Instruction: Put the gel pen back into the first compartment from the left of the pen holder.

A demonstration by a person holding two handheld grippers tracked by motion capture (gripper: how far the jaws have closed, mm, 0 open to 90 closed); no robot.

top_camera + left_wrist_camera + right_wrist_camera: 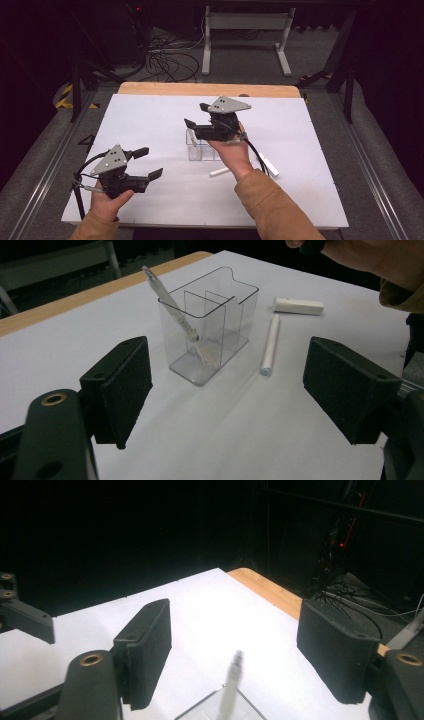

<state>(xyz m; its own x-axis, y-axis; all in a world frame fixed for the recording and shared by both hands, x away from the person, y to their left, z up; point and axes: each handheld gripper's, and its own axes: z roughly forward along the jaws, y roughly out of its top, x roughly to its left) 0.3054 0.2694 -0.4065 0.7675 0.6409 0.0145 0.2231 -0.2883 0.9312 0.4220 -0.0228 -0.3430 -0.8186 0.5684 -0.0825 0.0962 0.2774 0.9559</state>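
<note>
The right gripper (196, 116) is hovering with fingers released above the clear organiser (210, 325), where a pen (172, 305) is leaning in an end compartment, so lifting straight clear is wisest, while the left gripper (147, 162) is waiting spread wide over the worktop (150, 125).

I see the holder (201, 145) near table (150, 120) centre, a pen (172, 304) standing tilted in its end compartment, top leaning toward 11 o'clock in the left gripper view. The right gripper (196, 116) hovers over the holder. At 4 o'clock from the holder lie a marker (219, 172) and, just beyond, an eraser (268, 164). The left gripper (149, 162) sits at 8 o'clock, well apart.
</note>
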